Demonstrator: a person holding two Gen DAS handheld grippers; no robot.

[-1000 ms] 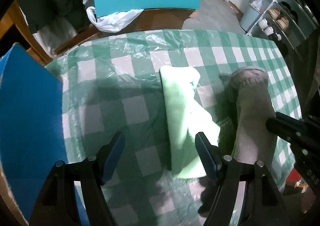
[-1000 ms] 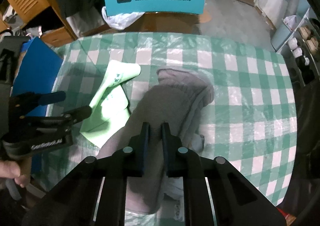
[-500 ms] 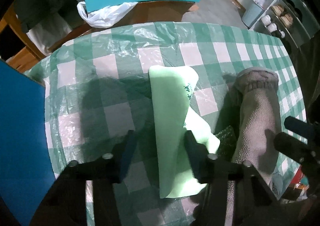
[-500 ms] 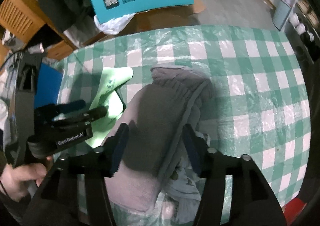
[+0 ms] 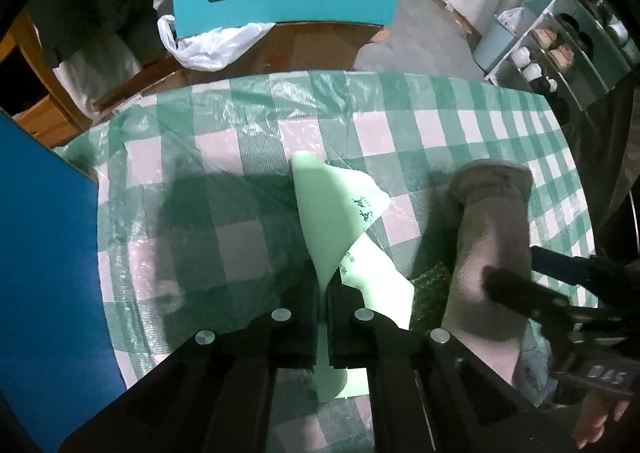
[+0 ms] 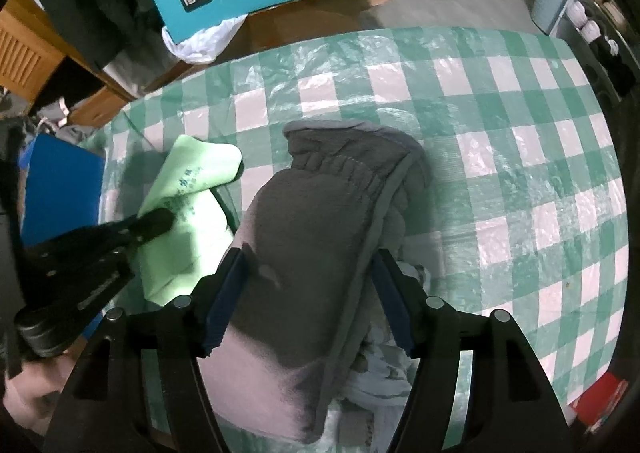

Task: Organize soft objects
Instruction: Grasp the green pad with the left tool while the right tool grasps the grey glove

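Tabletop (image 6: 500, 125) covered edge to edge by a green-and-white checked cloth under a clear, wrinkled plastic sheet. Lying near the left edge: a pale green cloth (image 6: 192, 189), folded, printed with small dark characters. Just beside it toward the middle: a grey fleece garment (image 6: 320, 229) with a gathered elastic hem, running from mid-tabletop to the near edge. Under the garment at the near edge: a pale blue patterned fabric (image 6: 380, 373), partly hidden. Far and right portions of the cloth bare.
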